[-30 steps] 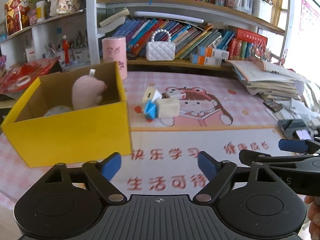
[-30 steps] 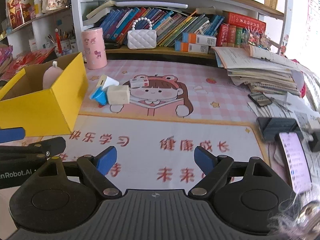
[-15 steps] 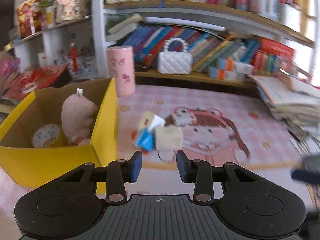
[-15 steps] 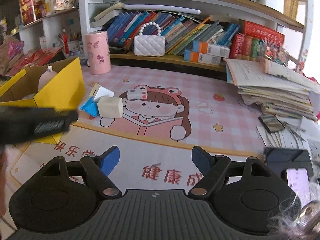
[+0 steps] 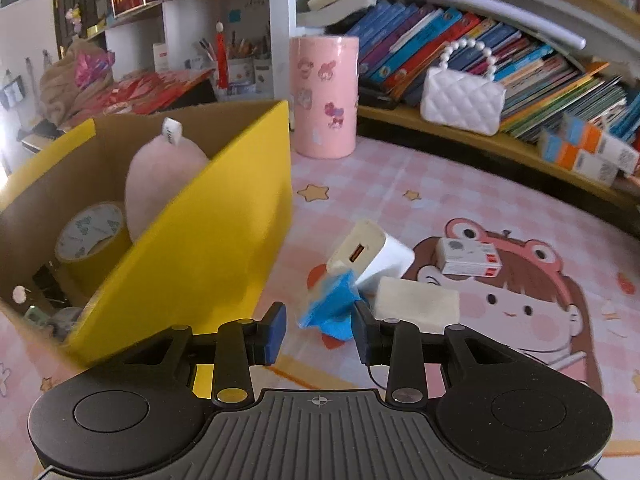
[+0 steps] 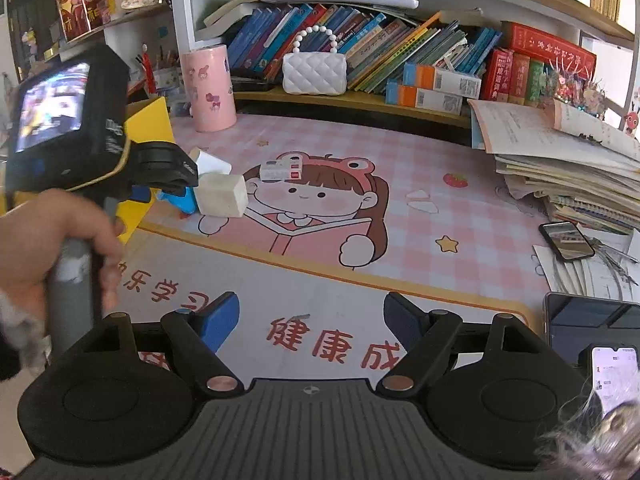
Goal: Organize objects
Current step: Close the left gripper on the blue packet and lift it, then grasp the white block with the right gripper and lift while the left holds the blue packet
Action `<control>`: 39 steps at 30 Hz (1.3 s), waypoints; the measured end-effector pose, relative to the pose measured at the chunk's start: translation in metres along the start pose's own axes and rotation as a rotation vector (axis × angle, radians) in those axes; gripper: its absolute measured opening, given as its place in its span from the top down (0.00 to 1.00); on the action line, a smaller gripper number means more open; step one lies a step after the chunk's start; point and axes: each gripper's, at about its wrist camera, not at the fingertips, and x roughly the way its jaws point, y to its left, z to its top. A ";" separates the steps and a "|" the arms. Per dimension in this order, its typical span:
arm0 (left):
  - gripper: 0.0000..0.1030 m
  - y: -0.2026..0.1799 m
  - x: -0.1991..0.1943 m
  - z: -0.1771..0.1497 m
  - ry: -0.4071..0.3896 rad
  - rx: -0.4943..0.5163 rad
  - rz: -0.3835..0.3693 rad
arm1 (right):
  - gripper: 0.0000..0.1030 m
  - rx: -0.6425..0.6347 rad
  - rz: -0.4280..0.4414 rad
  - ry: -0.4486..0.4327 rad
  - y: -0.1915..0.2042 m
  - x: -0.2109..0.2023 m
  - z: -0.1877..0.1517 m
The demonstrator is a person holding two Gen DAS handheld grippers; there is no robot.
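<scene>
A yellow cardboard box (image 5: 192,248) stands at the left and holds a pink plush (image 5: 160,184) and a tape roll (image 5: 90,232). Beside it lie a blue object (image 5: 332,304), a white charger (image 5: 372,254), a cream block (image 5: 416,304) and a small white-and-red box (image 5: 468,258). My left gripper (image 5: 320,332) is open, its pads just short of the blue object on either side. My right gripper (image 6: 312,320) is open and empty above the mat's front. The left gripper body (image 6: 100,136) shows in the right wrist view.
A pink cylinder (image 5: 324,96) and a white quilted purse (image 5: 460,100) stand at the back by shelves of books. A stack of papers (image 6: 560,160) and two phones (image 6: 566,236) lie at the right.
My left gripper has moved forward and down to the blue object and its jaws narrowed from wide open, then widened slightly. My right gripper has moved slightly forward and stayed open.
</scene>
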 end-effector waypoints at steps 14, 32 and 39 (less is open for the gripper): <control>0.80 -0.004 0.016 -0.006 -0.011 0.087 -0.040 | 0.23 0.034 -0.013 0.032 -0.018 0.007 -0.005; 0.80 0.097 -0.119 -0.050 0.011 0.180 -0.265 | 0.24 -0.022 0.097 -0.056 0.039 0.068 0.038; 0.80 0.141 -0.132 -0.053 -0.003 0.121 -0.177 | 0.29 -0.094 0.092 -0.063 0.084 0.130 0.069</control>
